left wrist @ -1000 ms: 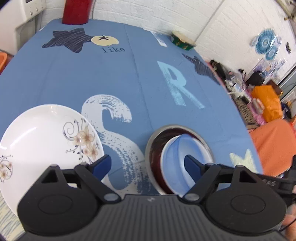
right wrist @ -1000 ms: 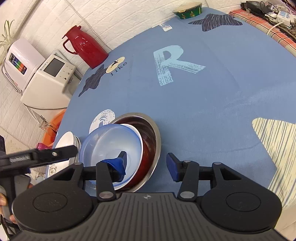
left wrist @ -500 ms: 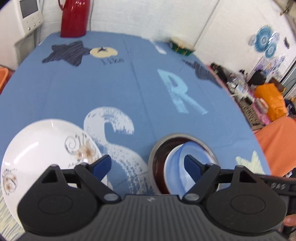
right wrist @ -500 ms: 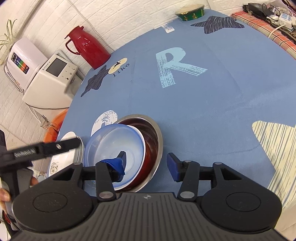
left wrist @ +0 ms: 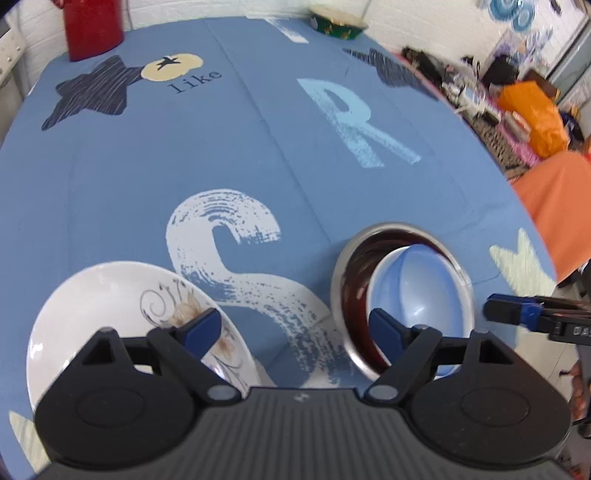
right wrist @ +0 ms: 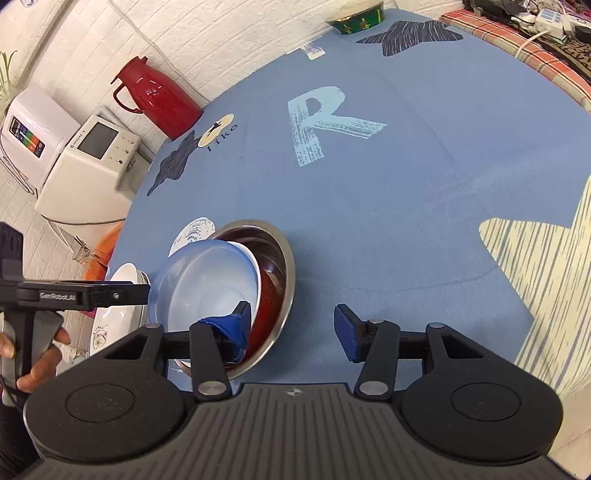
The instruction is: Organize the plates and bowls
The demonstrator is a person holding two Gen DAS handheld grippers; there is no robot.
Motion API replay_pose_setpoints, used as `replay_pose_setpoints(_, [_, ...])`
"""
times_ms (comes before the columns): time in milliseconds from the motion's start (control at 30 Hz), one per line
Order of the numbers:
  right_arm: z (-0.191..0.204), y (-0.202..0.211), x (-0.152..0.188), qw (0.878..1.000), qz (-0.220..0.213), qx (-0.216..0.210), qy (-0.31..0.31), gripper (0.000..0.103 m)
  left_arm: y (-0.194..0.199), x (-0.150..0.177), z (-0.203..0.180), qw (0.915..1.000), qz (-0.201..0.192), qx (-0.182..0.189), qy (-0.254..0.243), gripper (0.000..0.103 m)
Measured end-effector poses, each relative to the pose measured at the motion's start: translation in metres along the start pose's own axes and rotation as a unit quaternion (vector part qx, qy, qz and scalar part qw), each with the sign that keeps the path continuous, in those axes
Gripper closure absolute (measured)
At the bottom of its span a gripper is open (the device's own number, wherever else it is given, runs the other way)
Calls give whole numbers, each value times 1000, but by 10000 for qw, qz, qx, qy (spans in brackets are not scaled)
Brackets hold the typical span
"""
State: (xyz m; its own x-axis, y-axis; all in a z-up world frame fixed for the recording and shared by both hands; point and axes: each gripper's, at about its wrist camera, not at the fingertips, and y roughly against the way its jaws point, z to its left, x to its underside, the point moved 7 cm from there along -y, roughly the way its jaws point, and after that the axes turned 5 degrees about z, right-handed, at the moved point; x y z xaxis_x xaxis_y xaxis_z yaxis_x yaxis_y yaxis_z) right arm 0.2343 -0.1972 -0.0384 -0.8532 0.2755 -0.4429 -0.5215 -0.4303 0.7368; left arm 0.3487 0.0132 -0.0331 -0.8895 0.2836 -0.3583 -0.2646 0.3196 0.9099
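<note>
Bowls sit nested on the blue printed tabletop [right wrist: 406, 192]: a steel bowl [right wrist: 284, 266] holding a dark red one [right wrist: 267, 299], with a translucent blue plastic bowl [right wrist: 207, 288] now lying tilted inside, apparently just released. Beside them, the white floral plate [left wrist: 110, 295] rests flat near the edge. Both the right tongs [right wrist: 291, 326] and left tongs [left wrist: 295, 326] gape wide and empty, having drawn back slightly, so stacking looks nearly finished.

My left gripper [left wrist: 293, 326] hides the near rim of the white plate [left wrist: 110, 295]. The red flask [left wrist: 92, 27] is cut off at the top edge. Clutter beyond the bench [left wrist: 184, 147] blurs out.
</note>
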Motion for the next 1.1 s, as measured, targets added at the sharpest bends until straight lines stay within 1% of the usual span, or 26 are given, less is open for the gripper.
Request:
replay_pose_setpoints(100, [-6, -2, 0, 10000, 14, 54, -58, 68, -10, -3, 4, 9995, 117, -263, -108, 18])
replay_pose_setpoints(133, [-7, -3, 0, 10000, 21, 81, -51, 68, -12, -4, 5, 9993, 129, -319, -135, 16])
replay_pose_setpoints(200, [-9, -7, -3, 9999, 34, 120, -53, 68, -12, -7, 8, 9992, 122, -362, -143, 16])
replay_pose_setpoints(300, [-10, -11, -6, 9999, 72, 26, -135, 68, 2, -9, 6, 9991, -172, -350, -167, 16])
replay_pose_setpoints(333, [-10, -13, -7, 9999, 94, 11, -139, 67, 8, -10, 2, 9984, -247, -403, -305, 16])
replay_pose_setpoints(433, [-10, -17, -13, 9999, 97, 38, -132, 67, 10, -11, -12, 9945, -295, -567, -835, 16])
replay_pose_setpoints(533, [-11, -18, -14, 9998, 80, 31, -180, 67, -1, -13, -24, 9890, -140, -734, -1278, 16])
replay_pose_setpoints(600, [-11, -18, -11, 9998, 123, 58, -152, 67, -13, -14, -24, 9863, 13, -823, -1430, 16])
replay_pose_setpoints(700, [-10, -20, -5, 9996, 241, 121, -77, 67, -29, -12, -22, 9860, 255, -739, -1470, 16])
replay_pose_setpoints(767, [-9, -21, -4, 9994, 282, 177, 11, 65, -35, -11, -19, 9880, 299, -595, -1393, 16])
replay_pose_setpoints(933, [-7, -23, -8, 9987, 364, 291, 195, 64, -39, -10, -16, 9900, 174, -427, -1331, 16])
replay_pose_setpoints(1100, [-11, -34, -12, 9983, 444, 364, 43, 61, -41, -14, -10, 9930, 101, -239, -1150, 16])
